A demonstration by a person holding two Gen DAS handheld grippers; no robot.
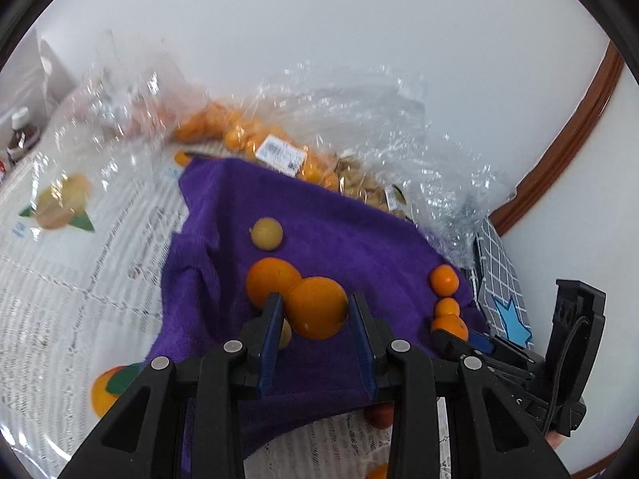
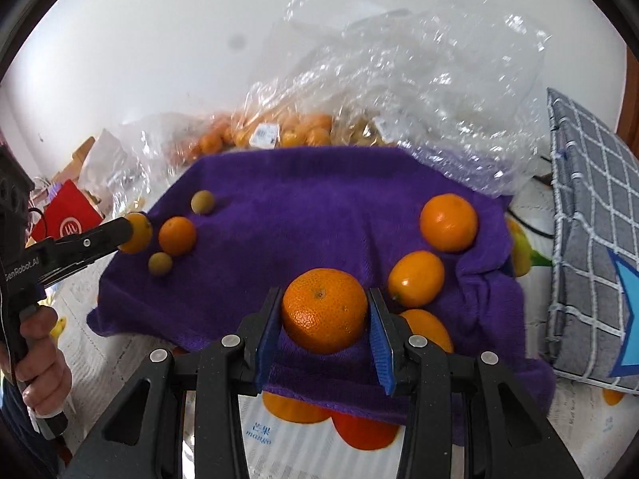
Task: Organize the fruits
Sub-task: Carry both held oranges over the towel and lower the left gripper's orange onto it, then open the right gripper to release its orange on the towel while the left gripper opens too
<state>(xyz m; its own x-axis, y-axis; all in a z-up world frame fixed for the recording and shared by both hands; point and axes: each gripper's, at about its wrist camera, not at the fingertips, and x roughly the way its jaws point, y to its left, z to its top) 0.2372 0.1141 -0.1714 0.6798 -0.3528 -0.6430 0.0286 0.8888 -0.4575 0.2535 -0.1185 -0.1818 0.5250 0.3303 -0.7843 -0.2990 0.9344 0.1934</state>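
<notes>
A purple towel lies on the table with fruit on it. My left gripper is shut on an orange, beside a second orange and a small yellow-brown fruit. My right gripper is shut on a large orange. Near it lie an oval kumquat, another orange and one partly hidden orange. The left gripper shows in the right wrist view, holding its orange next to an orange and two small fruits.
Clear plastic bags with oranges and pale fruit stand behind the towel. A grey checked cushion is at the right. A red box and a bottle stand at the left. The tablecloth has printed fruit.
</notes>
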